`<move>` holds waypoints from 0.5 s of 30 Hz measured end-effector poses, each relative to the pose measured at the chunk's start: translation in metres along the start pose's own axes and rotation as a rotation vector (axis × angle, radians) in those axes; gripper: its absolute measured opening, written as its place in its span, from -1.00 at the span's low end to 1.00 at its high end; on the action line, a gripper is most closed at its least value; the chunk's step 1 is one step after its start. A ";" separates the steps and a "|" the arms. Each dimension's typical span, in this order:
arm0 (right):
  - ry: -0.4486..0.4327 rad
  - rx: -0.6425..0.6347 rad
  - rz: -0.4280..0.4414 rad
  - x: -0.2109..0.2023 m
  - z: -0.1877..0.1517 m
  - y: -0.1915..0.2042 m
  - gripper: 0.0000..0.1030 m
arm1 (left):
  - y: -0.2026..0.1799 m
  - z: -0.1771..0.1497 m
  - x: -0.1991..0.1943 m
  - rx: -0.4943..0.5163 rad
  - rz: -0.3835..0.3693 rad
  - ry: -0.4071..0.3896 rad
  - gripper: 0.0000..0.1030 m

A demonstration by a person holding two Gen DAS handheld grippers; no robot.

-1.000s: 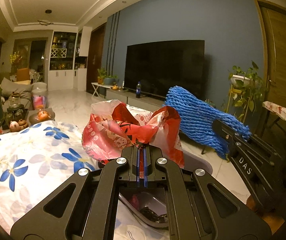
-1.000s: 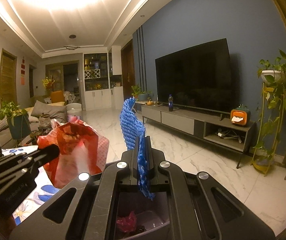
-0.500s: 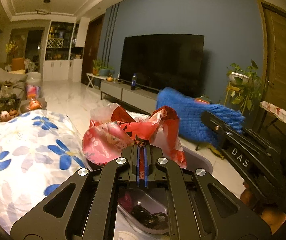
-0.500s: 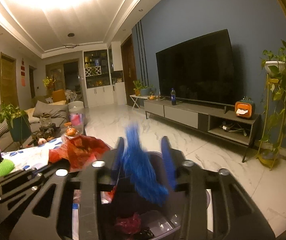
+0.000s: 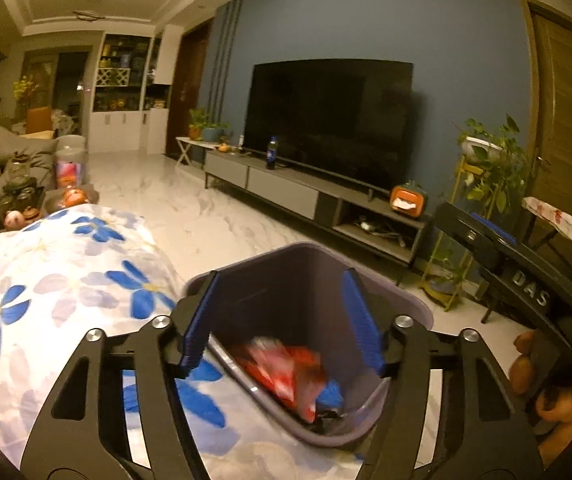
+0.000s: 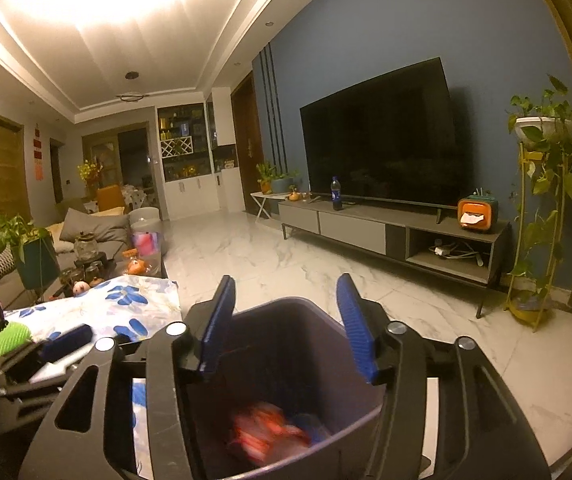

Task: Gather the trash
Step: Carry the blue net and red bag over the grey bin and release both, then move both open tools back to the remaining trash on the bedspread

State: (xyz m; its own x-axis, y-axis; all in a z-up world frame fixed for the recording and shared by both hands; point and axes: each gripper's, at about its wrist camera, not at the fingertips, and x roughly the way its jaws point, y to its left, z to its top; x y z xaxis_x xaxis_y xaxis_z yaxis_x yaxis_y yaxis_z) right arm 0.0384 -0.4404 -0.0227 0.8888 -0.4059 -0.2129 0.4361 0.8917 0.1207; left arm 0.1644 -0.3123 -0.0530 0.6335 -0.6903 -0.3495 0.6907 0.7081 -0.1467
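A grey waste bin stands beside the table, right under both grippers. Inside it lie a crumpled red wrapper and a blue foam net, both blurred. My left gripper hangs open above the bin's mouth with nothing between its blue pads. My right gripper is open too, over the same bin, where the red wrapper and a bit of the blue net show. The right gripper's body appears at the right of the left wrist view.
A flower-print cloth covers the table left of the bin. A green foam net lies on it at the far left. A TV stand with a bottle lines the blue wall. A plant stand is at right.
Both grippers have opened. The red wrapper left my left gripper and the blue net left my right gripper; both now lie in the bin.
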 end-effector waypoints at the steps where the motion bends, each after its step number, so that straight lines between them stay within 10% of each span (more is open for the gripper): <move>1: 0.000 0.003 -0.002 -0.005 -0.002 0.001 0.18 | 0.002 0.000 -0.004 -0.006 0.013 -0.006 0.37; 15: -0.003 -0.027 0.039 -0.058 -0.008 0.035 0.50 | 0.024 -0.019 -0.097 -0.019 0.162 -0.065 0.76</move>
State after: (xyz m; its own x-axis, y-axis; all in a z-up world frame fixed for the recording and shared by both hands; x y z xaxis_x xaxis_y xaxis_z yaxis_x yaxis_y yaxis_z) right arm 0.0016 -0.3840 -0.0137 0.9056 -0.3710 -0.2057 0.3970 0.9121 0.1027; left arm 0.1131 -0.2252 -0.0407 0.7574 -0.5749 -0.3094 0.5717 0.8129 -0.1112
